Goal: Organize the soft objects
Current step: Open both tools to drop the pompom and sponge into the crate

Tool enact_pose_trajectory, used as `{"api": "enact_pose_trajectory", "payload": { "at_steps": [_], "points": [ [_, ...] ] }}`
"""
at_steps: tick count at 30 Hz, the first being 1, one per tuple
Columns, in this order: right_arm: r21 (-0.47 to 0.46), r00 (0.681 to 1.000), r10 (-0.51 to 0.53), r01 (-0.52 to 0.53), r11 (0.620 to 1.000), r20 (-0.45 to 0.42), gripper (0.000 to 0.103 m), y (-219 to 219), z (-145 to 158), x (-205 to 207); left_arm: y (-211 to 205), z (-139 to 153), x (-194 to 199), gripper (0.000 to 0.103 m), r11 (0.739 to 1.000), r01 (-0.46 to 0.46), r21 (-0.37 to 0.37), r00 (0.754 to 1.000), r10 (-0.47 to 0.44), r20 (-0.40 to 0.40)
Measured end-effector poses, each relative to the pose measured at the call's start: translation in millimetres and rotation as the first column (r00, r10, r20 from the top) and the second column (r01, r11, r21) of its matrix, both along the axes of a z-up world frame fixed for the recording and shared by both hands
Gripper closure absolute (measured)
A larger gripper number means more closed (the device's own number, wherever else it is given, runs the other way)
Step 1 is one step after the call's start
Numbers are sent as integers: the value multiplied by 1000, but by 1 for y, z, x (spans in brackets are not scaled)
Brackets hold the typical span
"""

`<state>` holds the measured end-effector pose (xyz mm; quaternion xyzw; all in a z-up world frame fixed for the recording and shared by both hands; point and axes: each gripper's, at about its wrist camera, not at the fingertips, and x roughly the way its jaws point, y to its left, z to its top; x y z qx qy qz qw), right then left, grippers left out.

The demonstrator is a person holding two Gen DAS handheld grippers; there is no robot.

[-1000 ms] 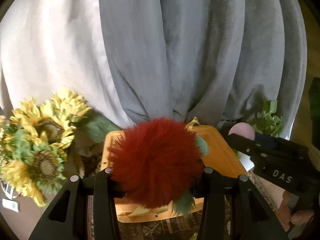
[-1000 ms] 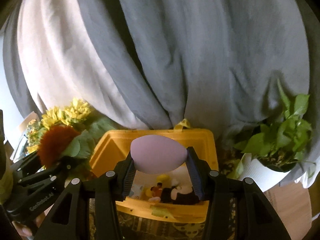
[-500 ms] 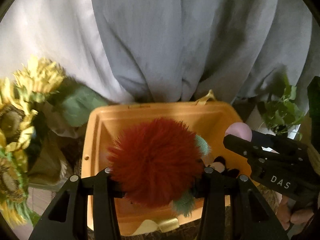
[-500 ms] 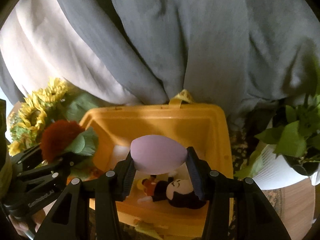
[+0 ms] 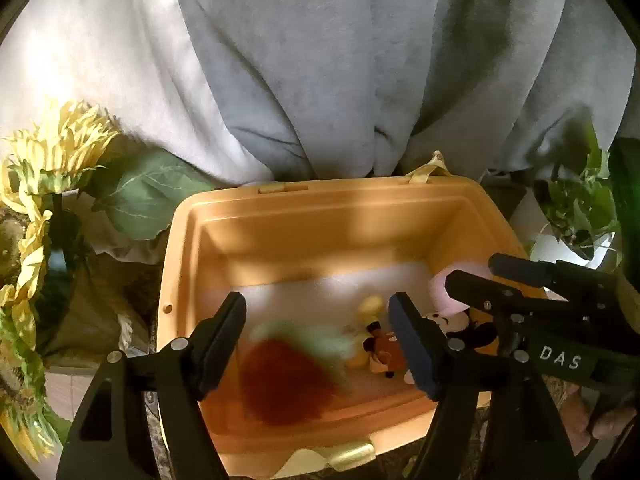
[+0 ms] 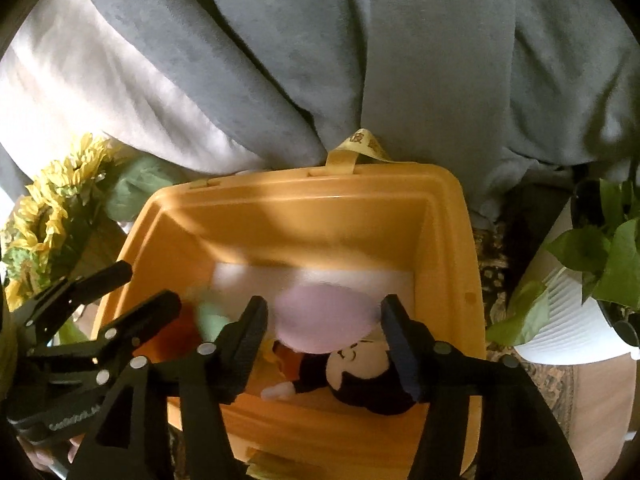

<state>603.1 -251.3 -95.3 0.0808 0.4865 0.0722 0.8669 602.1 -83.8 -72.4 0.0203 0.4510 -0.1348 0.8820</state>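
1. Your left gripper (image 5: 318,344) points down into the orange bin (image 5: 320,216), and its 2 fingers are spreading apart at this moment. The red pom-pom (image 5: 286,384) with its green leaf lies blurred between and below them, clear of both pads, over the near part of the bin floor.
2. Your right gripper (image 6: 322,340) also points down into the bin, at the right side of it. Its 2 fingers are opening too. The pink egg-shaped soft toy (image 6: 324,322) sits blurred between them; you cannot tell from the blur whether the pads touch it, but a gap shows at the left pad.
3. In the bin, below the pink toy, lies a plush doll (image 6: 360,376) with a black head and a pale face, on its side against the near-right wall. A white pad (image 6: 320,274) covers the far part of the bin floor.
4. A yellow ribbon handle (image 6: 362,146) stands up from the bin's far rim.
5. Behind the bin hangs a grey cloth (image 5: 340,60) in heavy folds.
6. Left of the bin you have sunflowers (image 5: 52,156); right of it a leafy plant in a white pot (image 6: 572,312).
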Motion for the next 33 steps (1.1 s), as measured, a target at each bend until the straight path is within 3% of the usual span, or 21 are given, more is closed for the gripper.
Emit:
{"api": "enact_pose_trajectory", "payload": {
  "at_steps": [2, 13, 21, 33],
  "points": [
    [2, 1000, -6, 6, 1000, 2, 35, -1, 2, -1, 1, 1, -3, 27, 1000, -3, 7, 1000, 3, 7],
    [-27, 997, -25, 27, 999, 74, 35, 2, 26, -17, 8, 23, -37, 22, 999, -37, 29, 994, 34, 102],
    [-41, 986, -68, 75, 996, 155, 35, -7, 47, -48, 4, 43, -78, 20, 997, -47, 55, 978, 35, 204],
    [-42, 963, -120, 134, 990, 240, 31, -28, 69, -112, -14, 59, -145, 18, 999, -34, 36, 953, 21, 301]
  ]
}}
